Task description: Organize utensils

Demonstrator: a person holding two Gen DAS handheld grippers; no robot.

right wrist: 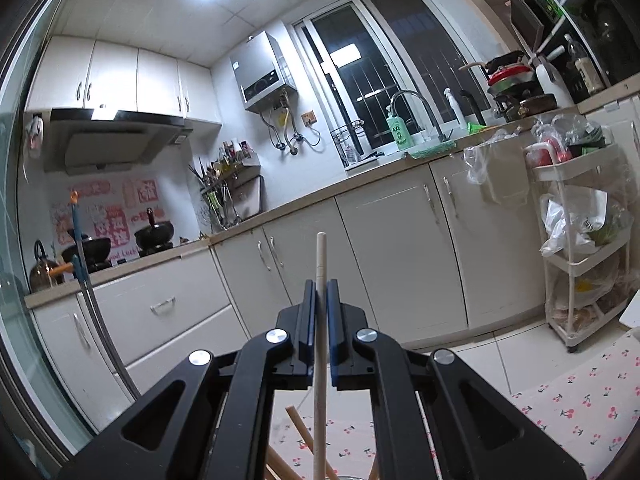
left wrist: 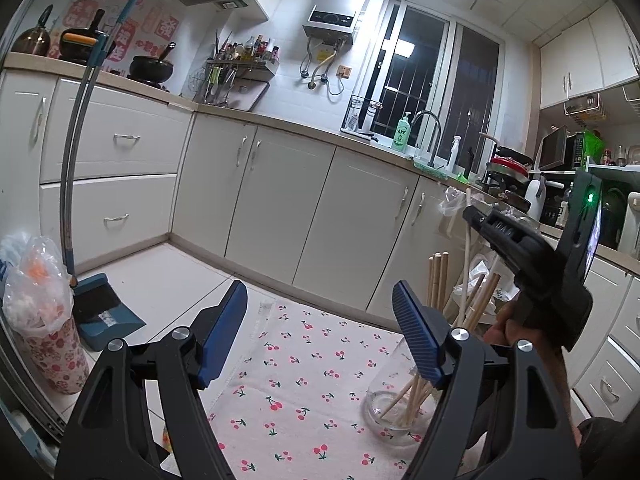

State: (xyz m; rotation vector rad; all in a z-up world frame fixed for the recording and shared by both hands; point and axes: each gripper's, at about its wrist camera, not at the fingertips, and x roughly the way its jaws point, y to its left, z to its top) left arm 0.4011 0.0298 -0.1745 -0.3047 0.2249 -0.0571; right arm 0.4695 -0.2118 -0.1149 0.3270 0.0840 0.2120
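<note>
White kitchen cupboards stand behind our cherry cloth (left wrist: 304,364). Our left tongs (left wrist: 320,332) are spread wide with nothing between them. Our right tongs (right wrist: 318,316) pinch one chopstick (right wrist: 320,264), upright, above the glass jar (left wrist: 394,412) beside the left tongs. Many sticks are already in; this one is left.

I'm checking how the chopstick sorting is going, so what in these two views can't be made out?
- Left wrist view: the glass jar is partly hidden by the left tongs, so the chopstick count is unclear.
- Right wrist view: the held chopstick has its lower end cut off by the bottom edge.
- Right wrist view: the loose chopsticks below are mostly hidden behind the right tongs.
</note>
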